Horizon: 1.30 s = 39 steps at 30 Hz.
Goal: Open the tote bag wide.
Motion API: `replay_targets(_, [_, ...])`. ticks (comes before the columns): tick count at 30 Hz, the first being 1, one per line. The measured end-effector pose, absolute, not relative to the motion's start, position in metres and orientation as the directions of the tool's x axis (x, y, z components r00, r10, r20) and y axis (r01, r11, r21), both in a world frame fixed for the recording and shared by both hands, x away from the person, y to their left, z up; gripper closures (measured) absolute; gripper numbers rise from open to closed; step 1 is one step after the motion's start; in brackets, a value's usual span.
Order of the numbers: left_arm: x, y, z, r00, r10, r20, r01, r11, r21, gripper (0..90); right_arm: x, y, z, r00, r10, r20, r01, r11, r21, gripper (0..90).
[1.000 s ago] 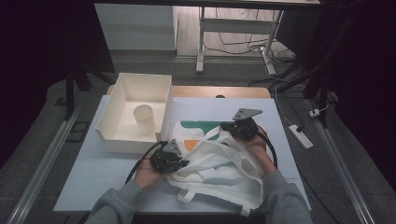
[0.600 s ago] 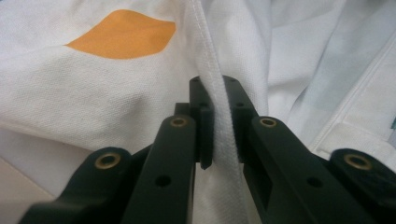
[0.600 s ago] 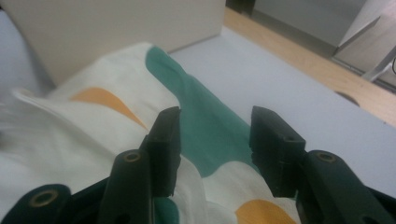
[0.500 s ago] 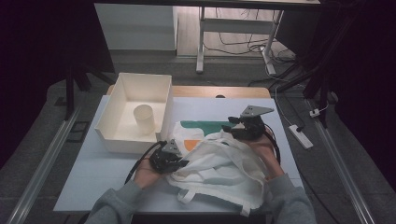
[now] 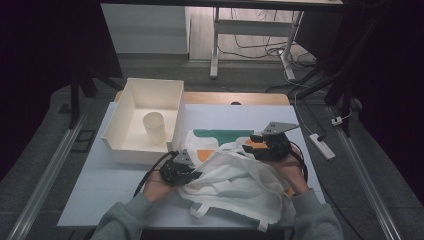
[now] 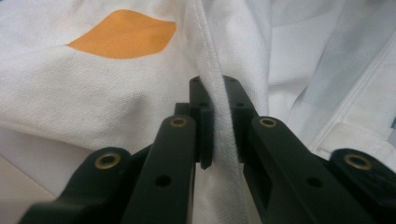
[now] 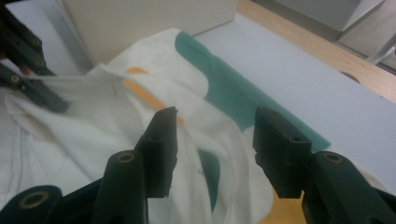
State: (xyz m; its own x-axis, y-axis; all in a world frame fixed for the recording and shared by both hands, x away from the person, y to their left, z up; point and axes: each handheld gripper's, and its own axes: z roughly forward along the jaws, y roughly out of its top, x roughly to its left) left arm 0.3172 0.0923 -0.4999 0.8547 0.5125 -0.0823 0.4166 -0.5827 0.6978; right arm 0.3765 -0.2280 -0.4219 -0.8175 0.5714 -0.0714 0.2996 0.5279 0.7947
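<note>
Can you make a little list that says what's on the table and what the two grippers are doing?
Table: pale top
Bag: white cloth, green and orange patches, crumpled
Box: cream, open, left of bag
Cup: upright inside box
Left gripper: shut on the bag's hem
Right gripper: jaws just opened, nothing pinched, above the bag

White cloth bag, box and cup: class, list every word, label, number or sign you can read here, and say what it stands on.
None can be read.
White cloth bag: green and orange shapes, no lettering.
Cream box and cup: plain.
</note>
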Motion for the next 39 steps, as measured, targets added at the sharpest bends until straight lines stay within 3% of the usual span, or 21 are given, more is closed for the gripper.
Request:
replay_targets(17, [0.316,0.092,-0.500,0.853,0.514,-0.085,0.419,-0.580,0.699,84.2,0.329,-0.278,-0.427,-0.759,0.647,-0.064,0.384,0.526,0.759,50.9])
replay_targets(23, [0.316,0.091,-0.500,0.854,0.513,-0.084,0.418,-0.582,0.698,84.3,0.323,-0.282,-0.435,-0.769,0.633,-0.094,0.403,0.592,0.698,50.8])
replay_targets(30, [0.316,0.091,-0.500,0.854,0.513,-0.083,0.418,-0.582,0.697,84.3,0.323,-0.279,-0.439,-0.780,0.616,-0.110,0.406,0.632,0.660,66.5])
replay_targets(39, [0.316,0.091,-0.500,0.855,0.513,-0.083,0.417,-0.582,0.698,84.4,0.324,-0.283,-0.434,-0.766,0.632,-0.117,0.402,0.614,0.679,81.5])
